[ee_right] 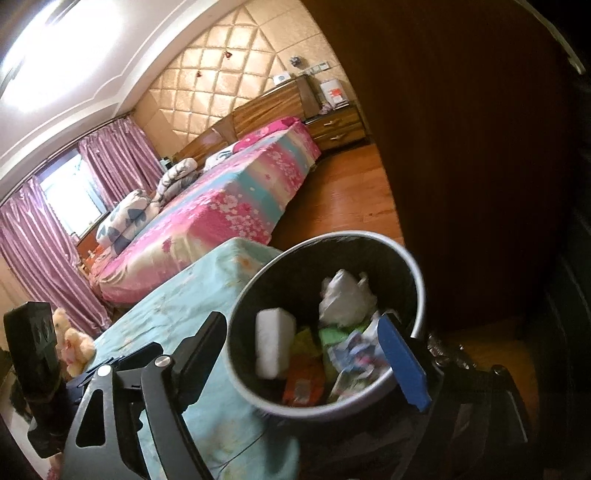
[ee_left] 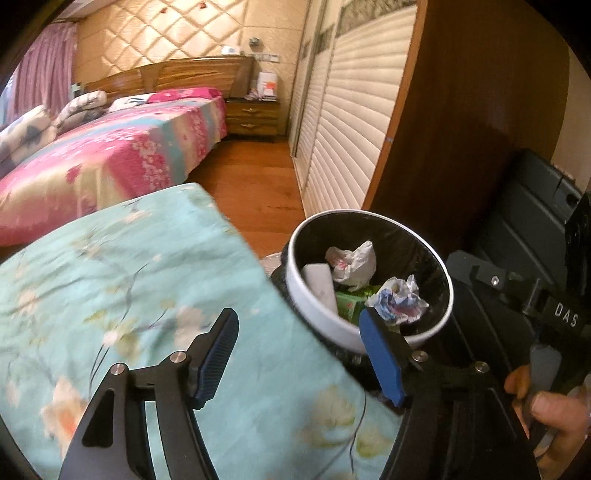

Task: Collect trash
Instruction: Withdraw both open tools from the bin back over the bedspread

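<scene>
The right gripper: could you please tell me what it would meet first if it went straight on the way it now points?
Probably the trash inside the round white-rimmed bin: the open right gripper points down into it, likely at the white rectangular block, though depth is unclear.

A home bedroom: a wide bed under a pink floral cover [ee_left: 110, 158] against a quilted beige padded wall [ee_left: 162, 33], wooden nightstand [ee_left: 253, 118] far right, shiny pink curtains [ee_right: 37, 251] left, wooden plank floor [ee_left: 255, 177].
</scene>
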